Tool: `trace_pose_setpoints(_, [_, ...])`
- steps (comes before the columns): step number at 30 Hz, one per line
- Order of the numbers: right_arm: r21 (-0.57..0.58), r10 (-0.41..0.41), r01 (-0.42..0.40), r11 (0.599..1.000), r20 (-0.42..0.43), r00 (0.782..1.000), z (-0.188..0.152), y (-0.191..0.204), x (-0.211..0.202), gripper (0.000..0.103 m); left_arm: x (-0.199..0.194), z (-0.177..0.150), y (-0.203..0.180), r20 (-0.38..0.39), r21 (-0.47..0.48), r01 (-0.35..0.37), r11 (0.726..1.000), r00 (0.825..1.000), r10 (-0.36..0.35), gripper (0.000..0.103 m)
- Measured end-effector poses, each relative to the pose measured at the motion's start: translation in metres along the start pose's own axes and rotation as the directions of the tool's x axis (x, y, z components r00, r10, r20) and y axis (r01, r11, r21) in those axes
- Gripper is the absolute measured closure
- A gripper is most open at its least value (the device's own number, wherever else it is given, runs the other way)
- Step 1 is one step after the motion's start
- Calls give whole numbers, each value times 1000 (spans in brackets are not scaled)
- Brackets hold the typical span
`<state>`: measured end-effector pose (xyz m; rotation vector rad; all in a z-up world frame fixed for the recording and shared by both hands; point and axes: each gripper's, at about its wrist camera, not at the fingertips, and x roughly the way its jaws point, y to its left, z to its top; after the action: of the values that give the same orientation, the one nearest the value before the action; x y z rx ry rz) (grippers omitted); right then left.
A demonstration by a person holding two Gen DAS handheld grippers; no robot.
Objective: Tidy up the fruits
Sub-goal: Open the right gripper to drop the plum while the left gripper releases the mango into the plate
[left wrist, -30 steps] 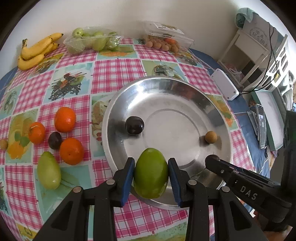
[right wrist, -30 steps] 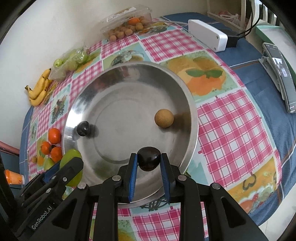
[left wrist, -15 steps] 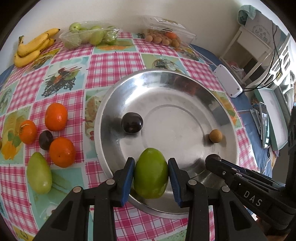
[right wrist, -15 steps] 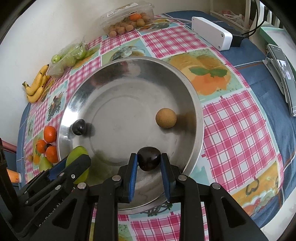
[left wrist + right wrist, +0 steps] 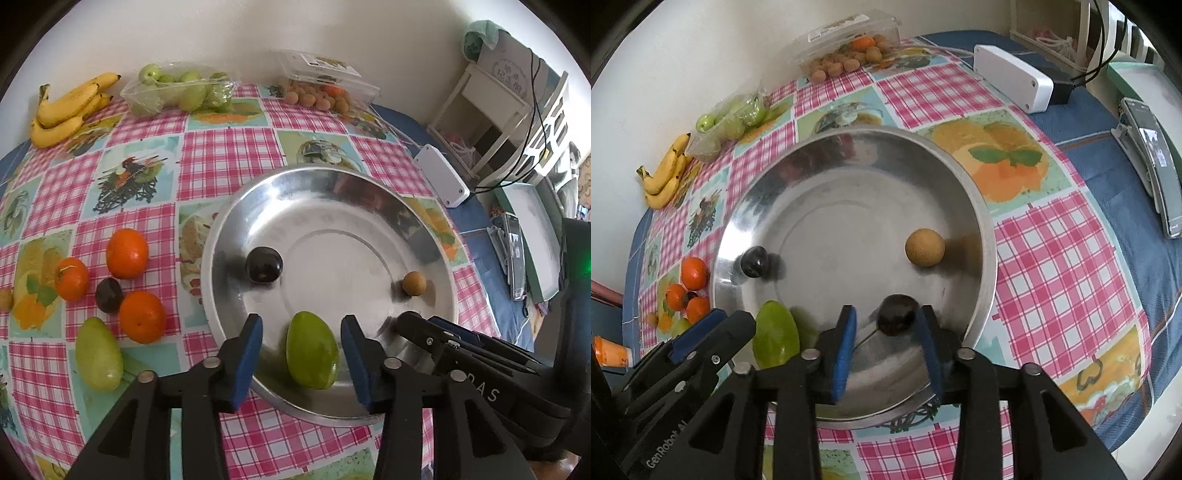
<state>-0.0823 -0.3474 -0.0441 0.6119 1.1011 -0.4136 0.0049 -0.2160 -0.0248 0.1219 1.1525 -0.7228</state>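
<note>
- Left gripper (image 5: 301,354) hangs over the near rim of the steel platter (image 5: 436,236), and its jaws have just been opening: clear gaps show on both sides of the green mango (image 5: 312,350), so the blue pads no longer press it.
- That mango lies between the left fingers, resting on the platter's near slope, tipped a little to one side.
- Right gripper (image 5: 888,341) is beside it over the same near rim; its jaws have just been opening too.
- The dark plum (image 5: 897,319) sits between the right fingers, close to the right-hand pad; a visible gap separates it from the left-hand pad, and I cannot tell whether the other pad touches it.
- Ahead of the left gripper, a second dark plum (image 5: 264,265) rests on the platter floor; a small tan round fruit (image 5: 413,283) lies ahead and to its right, near the far side wall.
- Off to the left gripper's left, on the checked tablecloth (image 5: 229,155): three oranges (image 5: 127,253), another dark fruit (image 5: 109,294) among them, and a pale green mango (image 5: 98,354) nearest.
- Far ahead by the wall: bananas (image 5: 70,107), a clear bag of green fruit (image 5: 177,92), a clear plastic box of small tan fruit (image 5: 325,88).
</note>
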Motion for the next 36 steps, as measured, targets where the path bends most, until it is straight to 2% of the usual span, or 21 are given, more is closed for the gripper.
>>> trace_pose_setpoints(7, [-12, -8, 8, 1000, 19, 1000, -1, 5, -7, 64, -10, 2, 16, 5, -40, -45, 998, 999, 45, 41])
trace_pose_setpoints(9, [-19, -15, 15, 1000, 21, 1000, -1, 8, -7, 53, -13, 2, 26, 4, -63, -76, 995, 997, 76, 37])
trace_pose_setpoints(12, [-42, -33, 34, 999, 22, 999, -2, 14, -7, 51, -12, 2, 38, -10, -89, -137, 987, 991, 136, 33])
trace_pose_setpoints(16, [-69, -54, 55, 996, 15, 998, -5, 22, -4, 44, -11, 1, 55, -21, -129, -173, 977, 985, 171, 23])
trace_pose_setpoints(19, [-86, -72, 73, 994, 13, 997, -7, 28, -3, 38, -14, 0, 67, -18, -152, -199, 968, 980, 198, 20])
trace_pose_setpoints(22, [-94, -76, 76, 993, 10, 997, -7, 34, -1, 36, -16, -2, 77, -19, -165, -230, 959, 973, 230, 10])
trace_pose_setpoints(24, [-100, -78, 78, 992, 7, 997, -7, 36, 0, 25, -15, -2, 81, -22, -171, -244, 955, 970, 244, 6])
trace_pose_setpoints(26, [-109, -85, 86, 990, 12, 996, -8, 39, 1, 23, -15, -2, 87, -26, -179, -261, 949, 965, 260, 1])
trace_pose_setpoints(34, [-136, -83, 85, 987, 19, 996, -8, 49, 3, 20, -14, -4, 98, -33, -177, -315, 933, 949, 314, 0])
trace_pose_setpoints(36, [-141, -81, 83, 987, 22, 996, -8, 50, 4, 8, -14, -5, 99, -35, -181, -323, 929, 946, 322, 0])
